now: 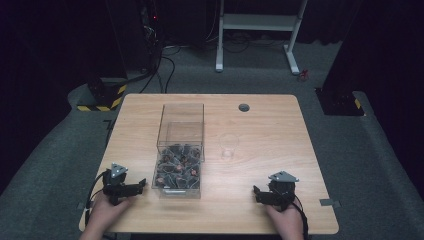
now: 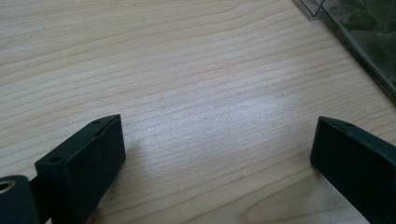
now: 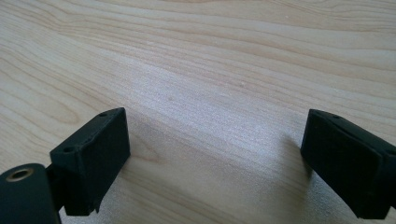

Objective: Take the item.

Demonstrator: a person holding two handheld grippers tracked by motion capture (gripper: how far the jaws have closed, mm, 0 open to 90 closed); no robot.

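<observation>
A clear plastic box (image 1: 180, 172) with its lid raised stands left of the table's middle, holding several small dark and reddish pieces. Its corner (image 2: 369, 42) reaches into the left gripper view at the upper right. A clear plastic cup (image 1: 228, 146) stands upright to the right of the box. My left gripper (image 1: 140, 185) rests on the table near the front left, just left of the box, jaws wide apart over bare wood (image 2: 219, 126). My right gripper (image 1: 256, 192) rests at the front right, also open with nothing between its jaws (image 3: 215, 135).
The wooden table (image 1: 270, 125) has a round cable hole (image 1: 244, 107) at the back. Beyond it, on the grey carpet, are a white desk frame (image 1: 257, 30), cables and dark stands with yellow-black striped bases (image 1: 102, 102).
</observation>
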